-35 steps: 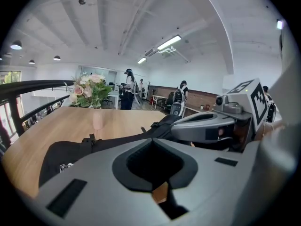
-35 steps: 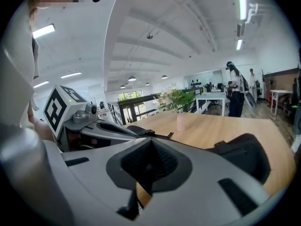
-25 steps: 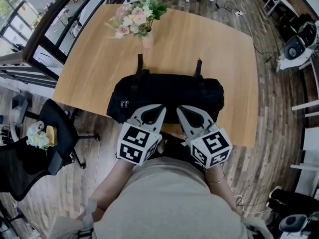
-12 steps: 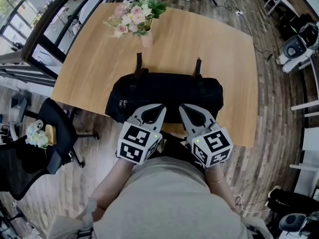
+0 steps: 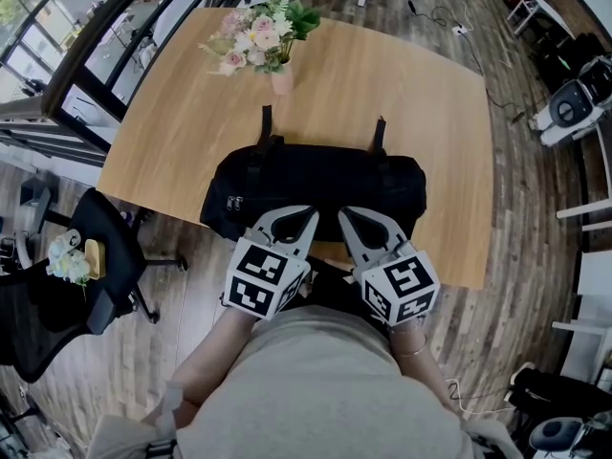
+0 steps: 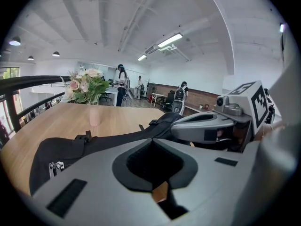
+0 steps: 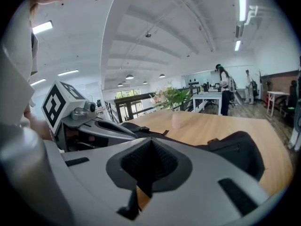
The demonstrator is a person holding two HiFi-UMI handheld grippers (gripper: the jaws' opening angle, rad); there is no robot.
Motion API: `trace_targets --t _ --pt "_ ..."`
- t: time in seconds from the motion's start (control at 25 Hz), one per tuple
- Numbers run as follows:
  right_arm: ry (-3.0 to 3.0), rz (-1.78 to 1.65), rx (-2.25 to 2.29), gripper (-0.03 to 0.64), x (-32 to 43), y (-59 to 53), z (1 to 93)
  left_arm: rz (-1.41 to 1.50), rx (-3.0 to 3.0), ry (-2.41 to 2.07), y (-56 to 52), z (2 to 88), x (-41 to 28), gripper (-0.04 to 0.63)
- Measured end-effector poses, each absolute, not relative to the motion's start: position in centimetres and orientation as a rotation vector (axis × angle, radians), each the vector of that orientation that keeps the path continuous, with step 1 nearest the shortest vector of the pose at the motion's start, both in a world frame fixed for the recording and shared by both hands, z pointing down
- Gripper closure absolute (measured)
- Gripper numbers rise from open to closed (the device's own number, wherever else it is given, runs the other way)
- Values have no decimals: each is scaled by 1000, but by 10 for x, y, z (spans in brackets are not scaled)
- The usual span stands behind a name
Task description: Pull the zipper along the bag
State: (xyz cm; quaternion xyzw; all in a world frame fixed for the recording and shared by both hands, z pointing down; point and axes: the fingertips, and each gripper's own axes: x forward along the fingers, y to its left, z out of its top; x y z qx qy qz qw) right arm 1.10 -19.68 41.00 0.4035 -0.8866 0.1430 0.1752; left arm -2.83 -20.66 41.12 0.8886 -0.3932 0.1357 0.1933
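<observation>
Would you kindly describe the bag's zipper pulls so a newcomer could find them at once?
On the wooden table lies a long black bag. At its left end sit two small silvery zipper pulls, the only shiny bits on the dark fabric.

The bag (image 5: 316, 182) lies across the near part of the table (image 5: 411, 94), with the vase of flowers (image 5: 263, 38) behind it near the far edge. The left gripper (image 5: 308, 214) and right gripper (image 5: 344, 214) sit side by side at the bag's near side. A chair (image 5: 100, 256) stands left of the table.

no legible text, labels or numbers anywhere
</observation>
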Motion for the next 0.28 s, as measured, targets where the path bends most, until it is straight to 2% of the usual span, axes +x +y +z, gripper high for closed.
trace_targets --t 0.28 --pt "-2507 414 1123 611 10 -199 412 410 2496 -1068 -203 418 -24 577"
